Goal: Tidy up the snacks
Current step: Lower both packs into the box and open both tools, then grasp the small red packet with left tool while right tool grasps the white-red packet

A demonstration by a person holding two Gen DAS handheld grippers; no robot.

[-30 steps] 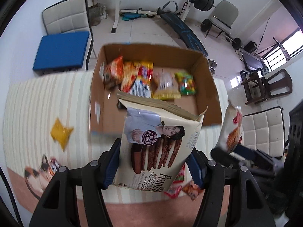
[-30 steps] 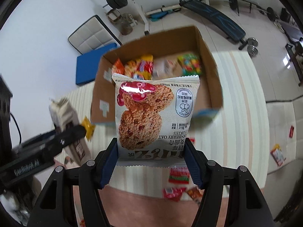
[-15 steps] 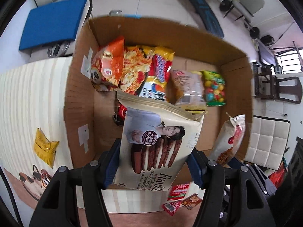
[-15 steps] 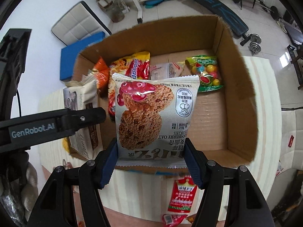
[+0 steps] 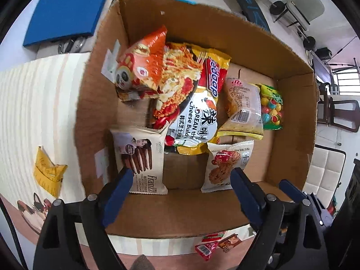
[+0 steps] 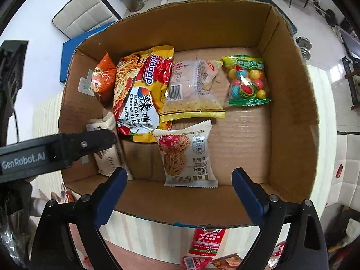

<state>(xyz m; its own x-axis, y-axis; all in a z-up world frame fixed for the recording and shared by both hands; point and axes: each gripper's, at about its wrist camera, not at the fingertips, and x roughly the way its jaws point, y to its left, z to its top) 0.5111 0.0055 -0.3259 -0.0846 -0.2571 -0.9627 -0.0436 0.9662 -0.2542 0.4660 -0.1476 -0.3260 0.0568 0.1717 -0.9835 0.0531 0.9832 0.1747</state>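
Both packs dropped since last frame: Franzzi cookie pack [image 5: 140,159] and oat cookie pack [image 6: 187,154] now lie inside cardboard box [image 6: 290,103] by its near wall, left hand-held gripper [image 5: 180,193] and right hand-held gripper [image 6: 180,193] released, so lift straight up clear of that wall.

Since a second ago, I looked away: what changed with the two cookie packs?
Both were let go. The left gripper opened, and the Franzzi pack now stands in the box. The right gripper opened too, dropping the oat cookie pack beside it. The noodles and candy bag stayed put.
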